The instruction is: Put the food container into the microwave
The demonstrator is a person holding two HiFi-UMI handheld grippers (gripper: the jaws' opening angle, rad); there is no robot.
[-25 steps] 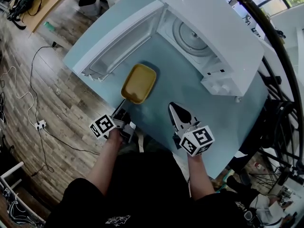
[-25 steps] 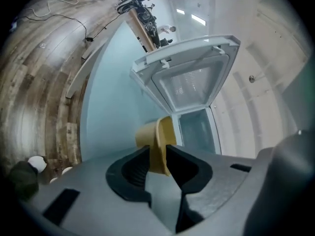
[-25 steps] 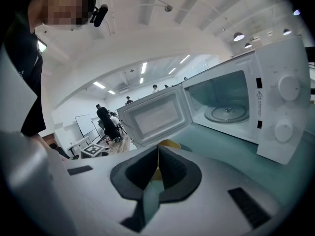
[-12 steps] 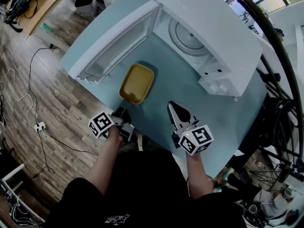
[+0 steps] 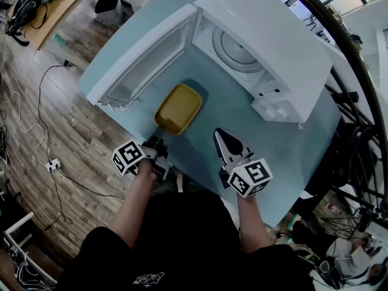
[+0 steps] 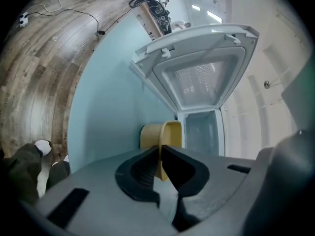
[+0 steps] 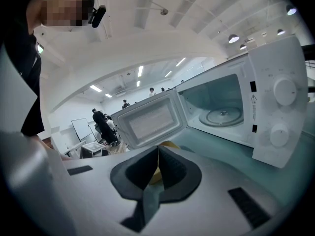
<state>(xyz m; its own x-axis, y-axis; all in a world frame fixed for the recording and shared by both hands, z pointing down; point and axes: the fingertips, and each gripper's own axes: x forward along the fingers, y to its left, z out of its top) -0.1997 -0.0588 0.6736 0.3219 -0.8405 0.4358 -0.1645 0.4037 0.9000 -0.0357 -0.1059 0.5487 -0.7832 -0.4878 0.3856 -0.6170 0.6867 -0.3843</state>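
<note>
**Container pinched by rim, microwave open and waiting**

The table (image 5: 254, 132) carries the microwave (image 5: 267, 47), its door (image 5: 145, 59) swung fully aside so the turntable (image 5: 242, 44) is reachable. The yellow food container (image 5: 177, 108) sits on the table just before that opening. Your left gripper (image 5: 159, 137) has its jaws clamped on the container's near rim, probably to lift or slide it in. Your right gripper (image 5: 223, 136) hovers beside it, jaws closed on nothing, likely just keeping clear.

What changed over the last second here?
Very little. The left gripper stays shut on the container's near rim, and the container may have edged slightly toward the microwave. The right gripper stays shut and empty, and the door is still open.
</note>
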